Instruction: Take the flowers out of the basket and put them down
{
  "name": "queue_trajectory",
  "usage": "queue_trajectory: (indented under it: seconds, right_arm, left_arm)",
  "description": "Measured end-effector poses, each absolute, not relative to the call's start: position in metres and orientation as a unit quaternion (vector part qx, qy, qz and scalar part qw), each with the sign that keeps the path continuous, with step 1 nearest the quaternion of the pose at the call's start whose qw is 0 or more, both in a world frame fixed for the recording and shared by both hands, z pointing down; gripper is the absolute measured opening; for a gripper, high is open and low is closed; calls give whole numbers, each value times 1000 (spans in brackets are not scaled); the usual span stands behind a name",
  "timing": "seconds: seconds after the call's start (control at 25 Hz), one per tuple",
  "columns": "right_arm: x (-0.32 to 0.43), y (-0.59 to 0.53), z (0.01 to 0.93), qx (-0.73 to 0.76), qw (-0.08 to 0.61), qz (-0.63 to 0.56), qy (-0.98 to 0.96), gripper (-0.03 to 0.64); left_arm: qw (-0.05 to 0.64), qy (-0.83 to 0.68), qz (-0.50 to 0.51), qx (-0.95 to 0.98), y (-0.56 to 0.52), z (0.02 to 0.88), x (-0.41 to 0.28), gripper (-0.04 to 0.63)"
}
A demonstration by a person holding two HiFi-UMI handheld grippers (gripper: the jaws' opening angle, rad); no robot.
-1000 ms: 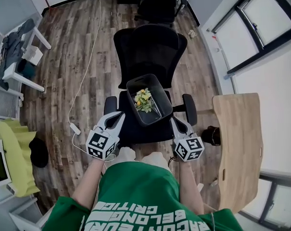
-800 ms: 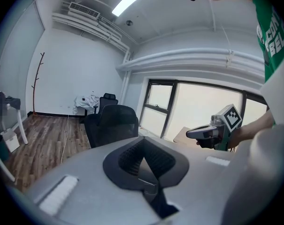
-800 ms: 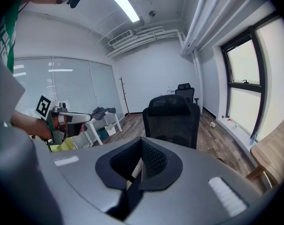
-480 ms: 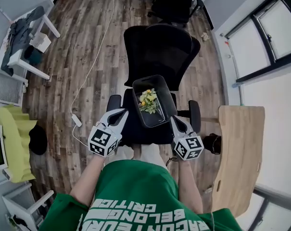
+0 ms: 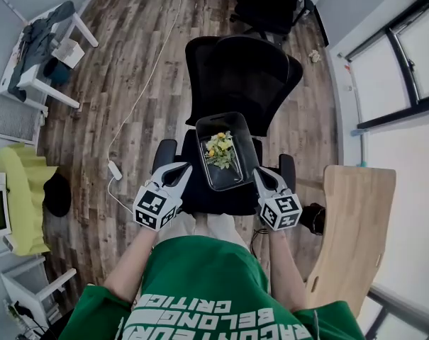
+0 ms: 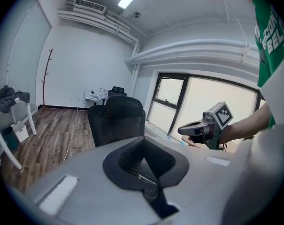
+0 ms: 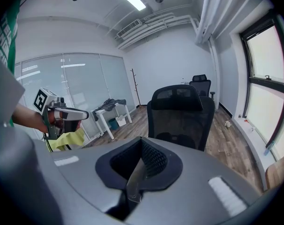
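A black office chair (image 5: 242, 69) is shown on the wood-plank floor (image 5: 129, 83). A dark basket (image 5: 203, 130) is set on its seat, flowers (image 5: 220, 150) inside. The left gripper (image 5: 177, 173) and right gripper (image 5: 262, 178) are held either side of the basket's near end, jaws closed, empty.

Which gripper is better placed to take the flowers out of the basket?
Left, narrowly. The flowers lie toward the left side of the basket, nearer the left gripper; the right gripper sits by the emptier right corner. Both are shut.
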State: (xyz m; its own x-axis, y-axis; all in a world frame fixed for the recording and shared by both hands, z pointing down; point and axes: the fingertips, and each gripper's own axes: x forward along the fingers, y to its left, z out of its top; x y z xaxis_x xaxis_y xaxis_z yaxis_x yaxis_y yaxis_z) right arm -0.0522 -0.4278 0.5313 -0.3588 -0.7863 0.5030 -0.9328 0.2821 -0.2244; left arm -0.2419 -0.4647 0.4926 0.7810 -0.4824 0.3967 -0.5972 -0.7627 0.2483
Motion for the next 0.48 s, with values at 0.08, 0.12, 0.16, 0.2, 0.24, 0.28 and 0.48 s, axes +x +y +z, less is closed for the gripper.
queue_trajectory:
  seconds: [0.08,0.12,0.16,0.2,0.24,0.28,0.48]
  right_arm:
    - [-50,-433,539,543,154,250,-787,5]
    - [-49,-436,543,541,157,252,-787,5]
    - [-49,-438,548,537,161,253,-789,5]
    - [-49,-442,552,531,166,254,-791,5]
    - [-50,-445,557,524,172,254,-794,5]
    - [-51,-449,561,518,178,253,-798,5]
    - [-52,-473,586,501,194,261,-802,5]
  left_arm:
    - [186,-290,159,925,-469,498,-237,17]
    - [187,-289,160,925,-470,502,-234,17]
    - [190,-288,162,925,-471,506,-232,18]
    - [193,-287,163,924,-472,510,-229,17]
    - [196,-286,164,924,-474,514,-226,17]
    - [199,-284,165,923,-476,518,-223,17]
    - [215,-282,172,919,-487,546,-212,17]
